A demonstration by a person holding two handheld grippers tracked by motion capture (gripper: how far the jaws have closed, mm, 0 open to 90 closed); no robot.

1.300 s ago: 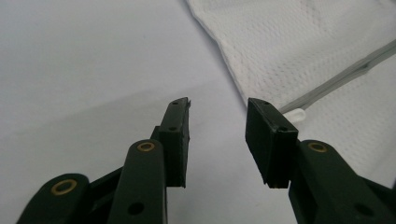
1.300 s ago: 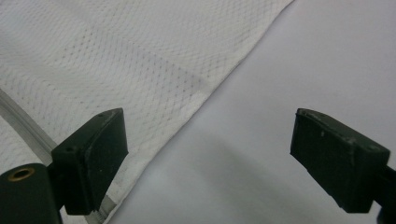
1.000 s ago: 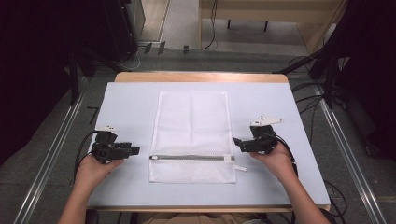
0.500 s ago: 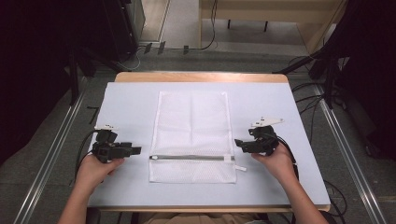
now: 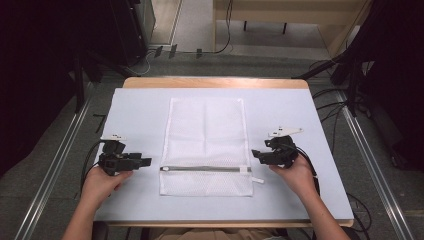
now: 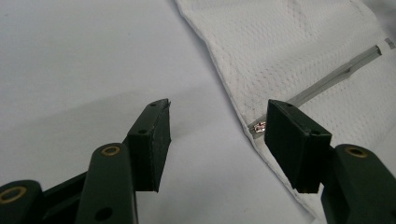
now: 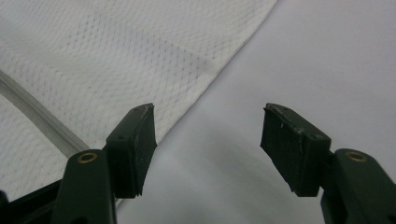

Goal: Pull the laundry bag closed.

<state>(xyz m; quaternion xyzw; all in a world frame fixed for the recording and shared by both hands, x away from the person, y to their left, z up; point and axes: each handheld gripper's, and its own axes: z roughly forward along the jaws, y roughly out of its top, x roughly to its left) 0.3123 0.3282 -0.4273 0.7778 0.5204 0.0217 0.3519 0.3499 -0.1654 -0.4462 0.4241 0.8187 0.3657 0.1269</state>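
A white mesh laundry bag [image 5: 205,135] lies flat in the middle of the table, and a grey zipper [image 5: 200,169] runs across its near end. My left gripper [image 5: 147,162] rests on the mat just left of the zipper's left end. Its jaws are open with nothing between them and have just been opening. In the left gripper view, the left gripper [image 6: 217,109] frames the bag's edge [image 6: 303,42] and the zipper's metal end [image 6: 258,126]. My right gripper [image 5: 255,155] sits by the bag's right edge. It is open and empty, and its jaws have just been closing. In the right gripper view, the right gripper [image 7: 208,112] straddles the bag's edge [image 7: 116,56].
A pale blue-white mat [image 5: 140,110] covers the wooden table. A small white pull tab [image 5: 257,179] sticks out at the zipper's right end. Metal rails [image 5: 55,170] run along both sides of the table, and cables lie on the floor beyond it.
Both hands stay where they were. The right gripper's jaws look slightly narrower than before. The bag has not moved.
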